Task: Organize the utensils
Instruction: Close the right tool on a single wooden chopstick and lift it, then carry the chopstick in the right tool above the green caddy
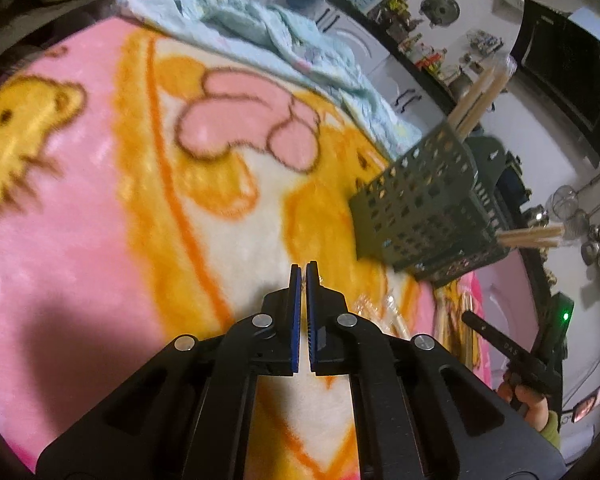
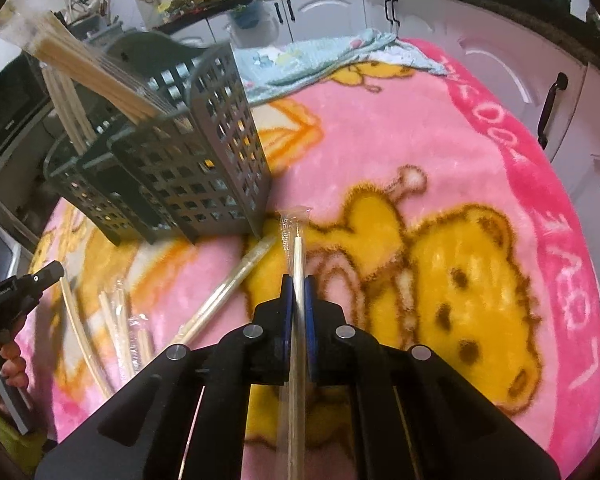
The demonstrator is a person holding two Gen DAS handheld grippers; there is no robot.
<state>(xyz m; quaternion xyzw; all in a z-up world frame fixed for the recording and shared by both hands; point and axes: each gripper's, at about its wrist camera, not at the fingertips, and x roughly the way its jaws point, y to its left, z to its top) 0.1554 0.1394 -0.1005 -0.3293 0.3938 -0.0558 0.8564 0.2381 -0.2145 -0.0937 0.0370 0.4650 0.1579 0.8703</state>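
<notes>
A dark green perforated utensil caddy (image 2: 172, 168) stands on the pink cartoon blanket (image 2: 440, 152), with wrapped chopsticks (image 2: 96, 68) sticking out of it. My right gripper (image 2: 299, 280) is shut on a plastic-wrapped chopstick pair (image 2: 298, 248), held just right of the caddy's base. More wrapped chopsticks (image 2: 228, 284) lie loose on the blanket to the left. In the left wrist view my left gripper (image 1: 303, 268) is shut and empty over the blanket, left of the caddy (image 1: 424, 216). Chopsticks (image 1: 476, 96) poke from it.
A crumpled light blue towel (image 1: 268, 36) lies at the blanket's far side. White cabinets with dark handles (image 2: 548, 108) and a cluttered black counter (image 1: 412, 36) surround the table. The other hand-held gripper (image 2: 16, 292) shows at the left edge.
</notes>
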